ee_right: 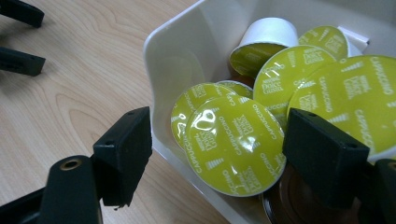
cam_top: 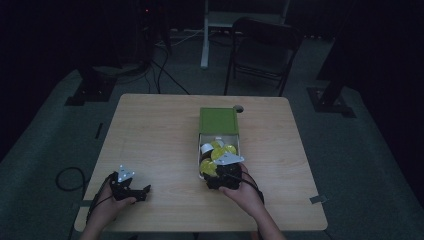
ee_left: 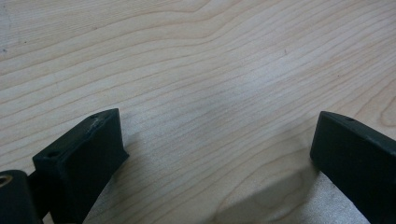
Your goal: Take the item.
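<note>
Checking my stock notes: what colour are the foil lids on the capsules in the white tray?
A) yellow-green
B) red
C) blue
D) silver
A: the capsules in the white tray carry glossy yellow-green lids printed "cappuccino", seen in the right gripper view.

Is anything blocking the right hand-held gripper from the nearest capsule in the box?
Partly. The white box's near wall runs between the open jaws of the right hand-held gripper: one jaw stands outside it, the other among the capsules. The nearest cappuccino capsule, yellow-green lid up, lies uncovered just inside.
</note>
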{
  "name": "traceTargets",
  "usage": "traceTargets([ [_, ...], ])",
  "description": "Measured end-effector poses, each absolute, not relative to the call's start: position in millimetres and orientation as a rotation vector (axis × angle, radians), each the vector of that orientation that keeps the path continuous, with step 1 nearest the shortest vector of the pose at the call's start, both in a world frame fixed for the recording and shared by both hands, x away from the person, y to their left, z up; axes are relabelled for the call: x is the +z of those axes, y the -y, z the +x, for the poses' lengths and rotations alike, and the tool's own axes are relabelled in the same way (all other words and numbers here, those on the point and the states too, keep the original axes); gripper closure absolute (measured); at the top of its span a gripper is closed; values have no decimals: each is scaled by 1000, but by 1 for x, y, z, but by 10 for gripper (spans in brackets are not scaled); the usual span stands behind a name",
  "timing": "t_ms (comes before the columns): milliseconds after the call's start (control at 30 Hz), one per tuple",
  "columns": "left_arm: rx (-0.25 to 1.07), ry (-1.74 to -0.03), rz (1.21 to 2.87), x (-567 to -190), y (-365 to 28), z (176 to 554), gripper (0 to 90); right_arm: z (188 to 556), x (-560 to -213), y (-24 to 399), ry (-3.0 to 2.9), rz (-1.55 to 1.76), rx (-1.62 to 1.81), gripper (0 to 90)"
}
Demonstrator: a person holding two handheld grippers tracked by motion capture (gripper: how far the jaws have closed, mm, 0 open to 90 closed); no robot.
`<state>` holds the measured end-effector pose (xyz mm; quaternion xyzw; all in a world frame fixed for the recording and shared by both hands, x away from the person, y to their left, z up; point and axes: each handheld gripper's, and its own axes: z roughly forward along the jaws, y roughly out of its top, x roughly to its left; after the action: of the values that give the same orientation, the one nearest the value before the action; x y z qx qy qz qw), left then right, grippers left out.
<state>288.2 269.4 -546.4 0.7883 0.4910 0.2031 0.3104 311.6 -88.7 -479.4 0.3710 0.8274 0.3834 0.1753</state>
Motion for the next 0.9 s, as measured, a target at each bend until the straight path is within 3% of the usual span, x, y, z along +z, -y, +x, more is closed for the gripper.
traceTargets([
  [200,536,-1297,2081,-546,-269,288,31,315,-486,81,-2353,1043,1048,264],
  [600,536,-1297,2081,-546,-269,288,31,321,-493,85,-2375,1089,1058,495],
  [900,536,-1297,2082,-546,-269,288,31,321,-494,84,-2373,1056,1074,537],
])
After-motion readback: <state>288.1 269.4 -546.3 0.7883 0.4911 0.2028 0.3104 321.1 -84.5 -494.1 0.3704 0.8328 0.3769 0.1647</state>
